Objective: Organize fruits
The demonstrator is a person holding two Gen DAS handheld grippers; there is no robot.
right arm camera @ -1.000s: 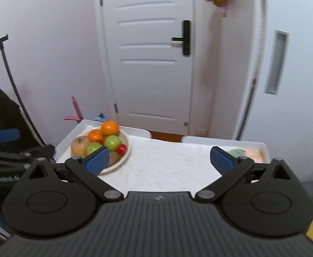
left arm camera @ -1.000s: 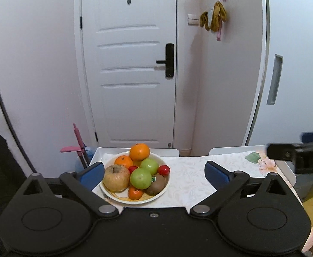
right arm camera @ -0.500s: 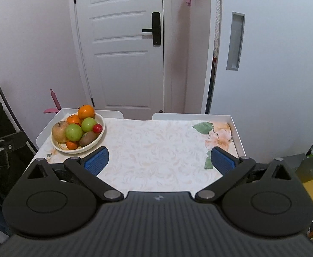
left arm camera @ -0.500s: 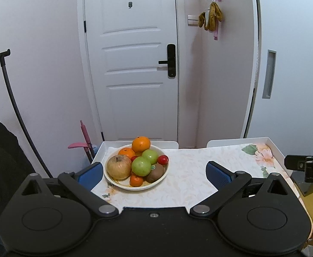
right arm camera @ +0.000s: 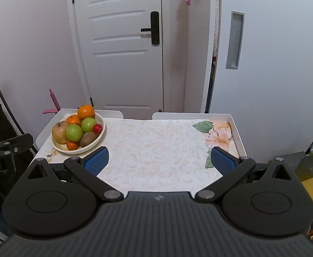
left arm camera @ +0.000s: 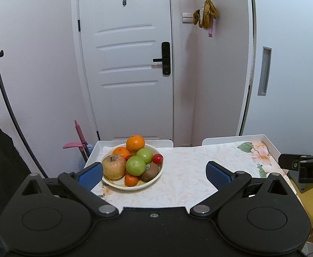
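A white bowl [left arm camera: 154, 183] [right arm camera: 100, 138] sits at the left end of the table. It holds a yellow-brown apple [left arm camera: 114, 166], two green apples [left arm camera: 136, 165], oranges [left arm camera: 135, 143], a kiwi [left arm camera: 150, 171] and a small red fruit [left arm camera: 157, 158]. My left gripper [left arm camera: 154, 174] is open and empty, held short of the bowl at the table's near edge. My right gripper [right arm camera: 159, 160] is open and empty over the near edge, right of the bowl.
The table [right arm camera: 156, 147] has a floral cloth and a raised white rim [right arm camera: 237, 132]. A white door [left arm camera: 126, 64] stands behind it and a white cabinet [right arm camera: 263, 53] to the right. A pink tool [left arm camera: 79, 137] leans at the far left.
Both grippers have pulled back and risen, so more of the table shows. The right view has swung right toward the table's middle. Both stay open.
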